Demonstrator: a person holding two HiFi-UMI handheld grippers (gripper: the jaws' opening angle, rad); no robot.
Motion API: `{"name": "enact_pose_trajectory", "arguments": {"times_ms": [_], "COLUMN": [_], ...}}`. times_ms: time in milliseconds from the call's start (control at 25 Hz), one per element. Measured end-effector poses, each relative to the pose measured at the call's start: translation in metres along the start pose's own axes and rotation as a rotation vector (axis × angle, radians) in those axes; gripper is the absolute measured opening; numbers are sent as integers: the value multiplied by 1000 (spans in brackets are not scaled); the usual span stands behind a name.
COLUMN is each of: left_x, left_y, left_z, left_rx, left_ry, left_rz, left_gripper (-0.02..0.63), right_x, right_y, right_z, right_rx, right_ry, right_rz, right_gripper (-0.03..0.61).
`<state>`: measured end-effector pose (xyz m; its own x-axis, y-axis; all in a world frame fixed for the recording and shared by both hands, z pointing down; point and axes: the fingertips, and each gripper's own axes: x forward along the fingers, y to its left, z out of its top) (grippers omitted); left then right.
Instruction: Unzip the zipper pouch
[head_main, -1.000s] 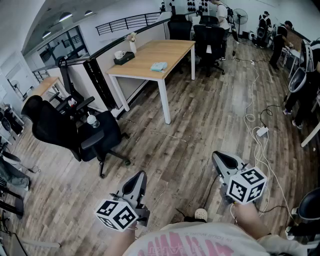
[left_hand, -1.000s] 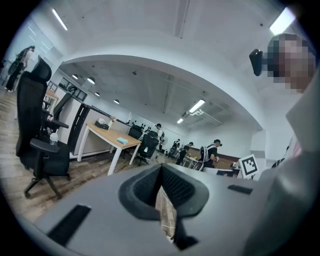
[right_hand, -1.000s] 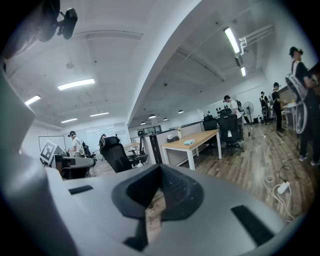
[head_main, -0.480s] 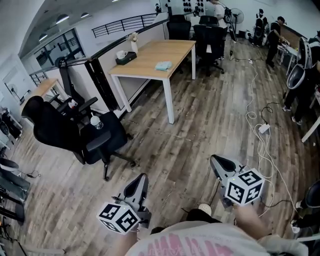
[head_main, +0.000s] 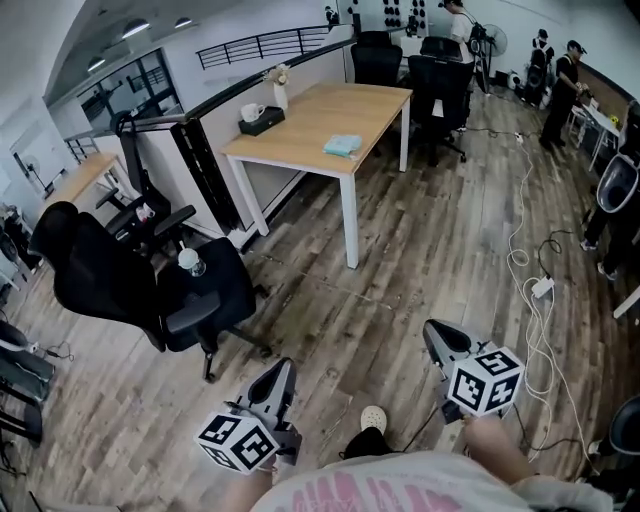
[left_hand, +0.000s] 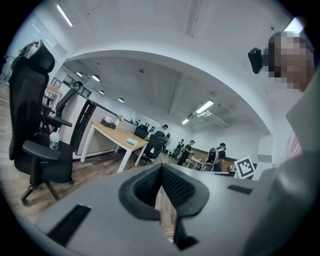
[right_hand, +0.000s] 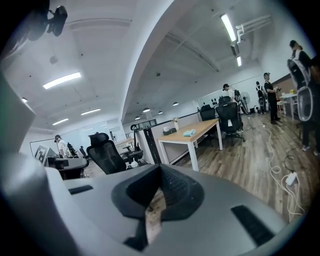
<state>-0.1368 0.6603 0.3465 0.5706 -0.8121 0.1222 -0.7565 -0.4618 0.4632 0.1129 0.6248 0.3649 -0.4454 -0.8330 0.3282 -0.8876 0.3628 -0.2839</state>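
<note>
A light blue zipper pouch (head_main: 343, 145) lies on the wooden table (head_main: 310, 120) far ahead, near its right edge. It shows small in the left gripper view (left_hand: 131, 141) and the right gripper view (right_hand: 189, 132). My left gripper (head_main: 284, 364) hangs low over the wood floor, its jaws shut with nothing between them (left_hand: 161, 169). My right gripper (head_main: 433, 328) is also shut and holds nothing (right_hand: 160, 171). Both point towards the table and are several steps short of it.
A black office chair (head_main: 130, 285) with a water bottle (head_main: 190, 262) on its seat stands at the left. White cables (head_main: 530, 250) run along the floor at the right. A tissue box (head_main: 262, 120) and a mug (head_main: 251, 112) sit at the table's far end. More chairs (head_main: 440, 70) and people (head_main: 560, 80) are behind.
The whole view has moved forward towards the table, which now looks nearer. Both grippers have travelled with it and sit a little lower in the head view. Their jaws stay shut.
</note>
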Motion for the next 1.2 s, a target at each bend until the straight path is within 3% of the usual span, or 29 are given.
{"name": "enact_pose_trajectory", "arguments": {"times_ms": [280, 440, 600, 840, 1000, 1200], "left_x": [106, 146, 176, 242, 296, 359], "left_y": [37, 51, 65, 117, 160, 211], "left_z": [61, 73, 63, 70, 105, 176], "left_rx": [14, 15, -13, 7, 34, 91], "left_ry": [-65, -76, -21, 45, 50, 31], "left_rz": [11, 9, 13, 1, -53, -129], "left_gripper": [2, 2, 2, 2, 2, 2], "right_x": [107, 145, 178, 250, 311, 392], "right_y": [-41, -51, -66, -91, -102, -103], "right_z": [82, 118, 104, 88, 112, 175], "right_rx": [-37, -69, -53, 9, 31, 21], "right_ry": [-23, -54, 22, 105, 101, 37], "right_rz": [84, 120, 122, 100, 69, 45], "right_gripper": [-2, -2, -2, -2, -1, 0]}}
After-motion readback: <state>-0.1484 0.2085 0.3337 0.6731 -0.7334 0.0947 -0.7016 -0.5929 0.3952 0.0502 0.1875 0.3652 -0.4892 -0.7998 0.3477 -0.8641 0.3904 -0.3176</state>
